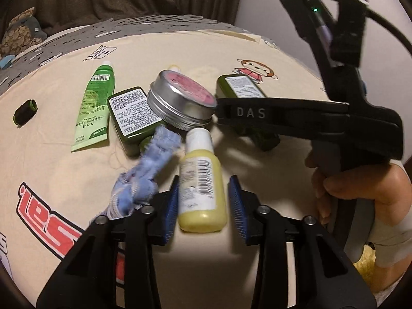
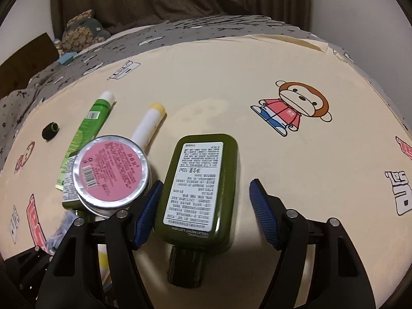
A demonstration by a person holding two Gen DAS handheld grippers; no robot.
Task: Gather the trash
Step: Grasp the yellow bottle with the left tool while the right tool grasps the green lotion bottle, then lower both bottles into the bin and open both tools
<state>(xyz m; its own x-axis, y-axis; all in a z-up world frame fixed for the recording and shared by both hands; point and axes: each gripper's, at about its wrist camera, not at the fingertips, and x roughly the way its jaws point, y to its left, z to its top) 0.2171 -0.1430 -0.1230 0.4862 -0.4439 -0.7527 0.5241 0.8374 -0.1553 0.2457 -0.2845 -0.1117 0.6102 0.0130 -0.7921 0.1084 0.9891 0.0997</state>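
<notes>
Left claw [image 1: 203,206], angled down over the bed [image 1: 64,164], pads apart astride a yellow bottle [image 1: 200,180], left pad touching it, right pad clear. Right claw [image 2: 206,211], likewise angled down, gripped by a hand [image 1: 360,195], stands apart around a green bottle [image 2: 200,188], right pad clear. A tin [image 2: 110,172] lies just beside.

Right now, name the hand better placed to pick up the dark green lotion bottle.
Right. The right gripper already straddles the dark green lotion bottle, its jaws open around it. The left gripper straddles the yellow bottle instead.

Black tool [image 1: 203,207] frames, ribbed blue pads [image 1: 172,207], silver screws.
</notes>
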